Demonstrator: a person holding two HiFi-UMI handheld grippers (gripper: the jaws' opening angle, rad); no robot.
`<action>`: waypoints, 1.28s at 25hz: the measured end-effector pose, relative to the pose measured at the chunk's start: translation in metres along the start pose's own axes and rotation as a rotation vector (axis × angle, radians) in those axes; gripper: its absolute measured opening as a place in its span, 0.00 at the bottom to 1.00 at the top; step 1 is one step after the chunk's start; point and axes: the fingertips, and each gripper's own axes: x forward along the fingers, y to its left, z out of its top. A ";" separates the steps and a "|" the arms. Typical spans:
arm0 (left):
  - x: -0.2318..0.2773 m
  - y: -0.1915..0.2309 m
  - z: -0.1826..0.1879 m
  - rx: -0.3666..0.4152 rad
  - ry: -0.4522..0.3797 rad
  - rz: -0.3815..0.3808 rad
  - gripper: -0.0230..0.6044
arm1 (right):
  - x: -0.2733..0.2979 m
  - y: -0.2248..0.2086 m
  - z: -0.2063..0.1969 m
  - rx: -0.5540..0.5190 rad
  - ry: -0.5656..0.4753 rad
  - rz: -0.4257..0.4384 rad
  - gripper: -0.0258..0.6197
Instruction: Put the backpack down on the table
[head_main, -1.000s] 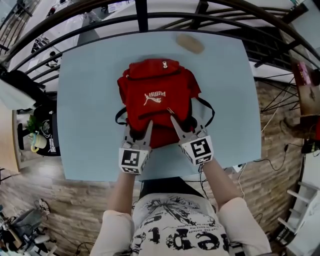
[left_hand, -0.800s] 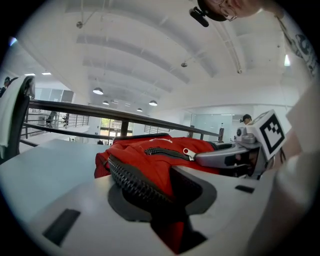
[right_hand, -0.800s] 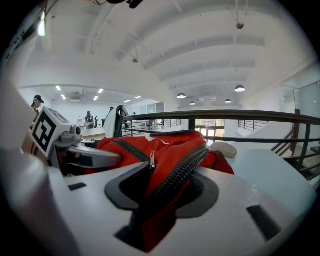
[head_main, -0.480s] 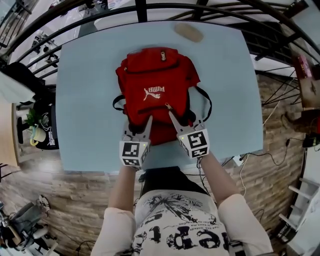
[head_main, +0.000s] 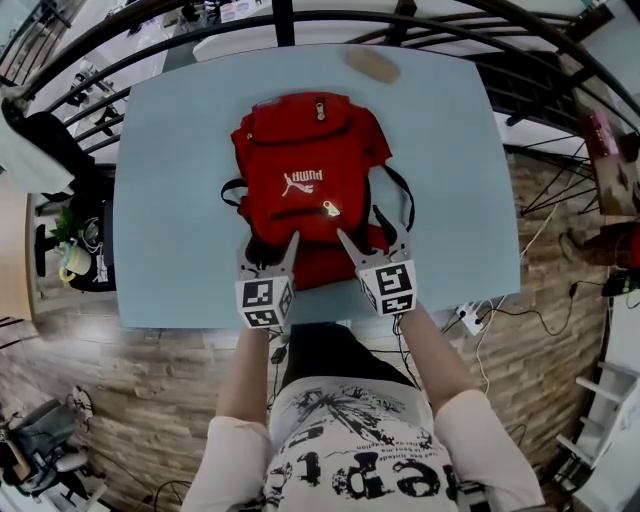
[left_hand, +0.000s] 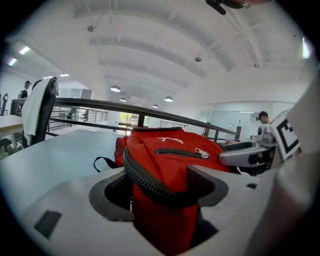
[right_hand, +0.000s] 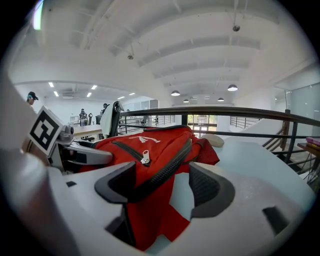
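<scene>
The red backpack (head_main: 305, 190) lies flat on the light blue table (head_main: 170, 150), white logo up, its bottom toward me. My left gripper (head_main: 270, 255) is at the pack's near left corner and its jaws are opening. In the left gripper view the red fabric and black zipper (left_hand: 150, 182) sit loosely between the spread pads of the left gripper (left_hand: 160, 192). My right gripper (head_main: 372, 245) is at the near right corner, jaws also opening. In the right gripper view the backpack (right_hand: 150, 150) leans on the left pad, with bare table showing by the right pad of the right gripper (right_hand: 165, 192).
A tan oval object (head_main: 372, 66) lies at the table's far edge. A black railing (head_main: 283, 20) runs behind the table. A chair draped with white cloth (head_main: 40, 150) stands at the left. The table's near edge is just below the grippers.
Both grippers have drawn back toward the table's near edge and sunk a little. Their jaws have spread apart from around the pack's bottom edge. The backpack now lies settled on the table.
</scene>
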 end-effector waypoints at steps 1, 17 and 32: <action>-0.003 0.002 0.000 -0.006 -0.007 0.019 0.51 | -0.004 0.000 -0.001 0.001 0.001 0.001 0.53; -0.093 -0.039 0.067 0.020 -0.115 0.027 0.30 | -0.084 0.015 0.059 0.011 -0.172 -0.054 0.21; -0.154 -0.104 0.172 0.230 -0.351 -0.026 0.08 | -0.155 0.032 0.163 -0.068 -0.422 0.012 0.03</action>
